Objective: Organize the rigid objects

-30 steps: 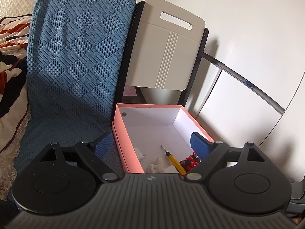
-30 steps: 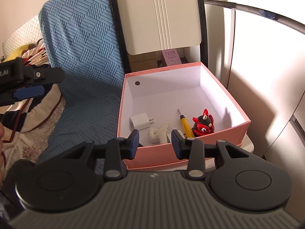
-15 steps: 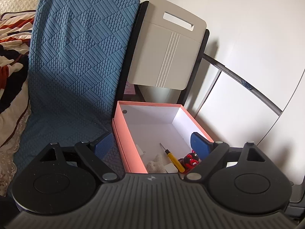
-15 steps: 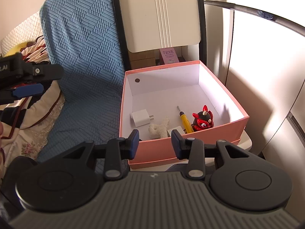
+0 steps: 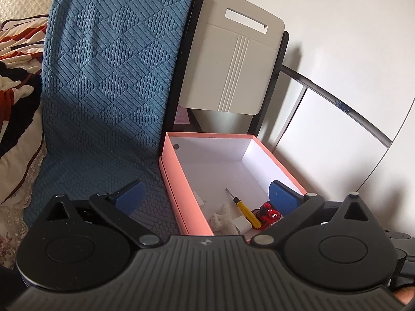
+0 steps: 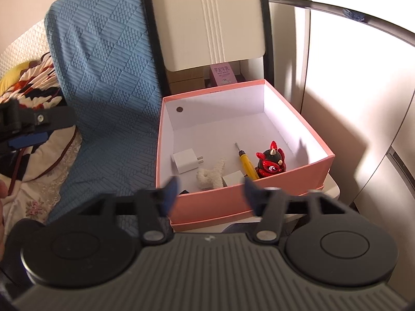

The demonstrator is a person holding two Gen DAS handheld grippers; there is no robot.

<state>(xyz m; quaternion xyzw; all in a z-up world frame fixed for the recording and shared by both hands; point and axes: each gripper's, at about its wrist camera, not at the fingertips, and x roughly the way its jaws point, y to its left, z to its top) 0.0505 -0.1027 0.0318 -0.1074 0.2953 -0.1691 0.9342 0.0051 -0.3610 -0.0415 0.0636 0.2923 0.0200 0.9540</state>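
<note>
- The right wrist view looks down into the pink box (image 6: 249, 202) from above its near wall, so the whole white floor shows; the left wrist view sees the same pink box (image 5: 181, 194) from lower and further left, and its near contents are partly cut off by the gripper body.
- Only the right wrist view shows the white charger (image 6: 185, 160) whole, with its prongs pointing right; in the left wrist view just a corner of it shows behind the box's left wall.
- Only the right wrist view shows the pink carton (image 6: 221, 73) with printed characters, standing beyond the far wall of the box under the cream panel (image 6: 207, 18).
- Only the left wrist view shows the slot handle at the top of the cream panel (image 5: 230, 59).
- The right wrist view also catches the left gripper (image 6: 28, 129) at the far left, over the patterned bedding (image 6: 33, 85).
- In the box: the charger at left, a fuzzy white toy (image 6: 210, 175) near the front wall, a small white block (image 6: 233, 178) beside it, a yellow screwdriver (image 6: 246, 163) with its tip pointing far, and a red-and-black figurine (image 6: 271, 160) at right.
- The left gripper (image 5: 205, 194) has its jaws wide apart, holding nothing.
- The right gripper (image 6: 210, 194) has its jaws apart, empty, and its fingertips look blurred, just before the box's near wall.
- A blue quilted cushion (image 5: 109, 77) stands left of the box.
</note>
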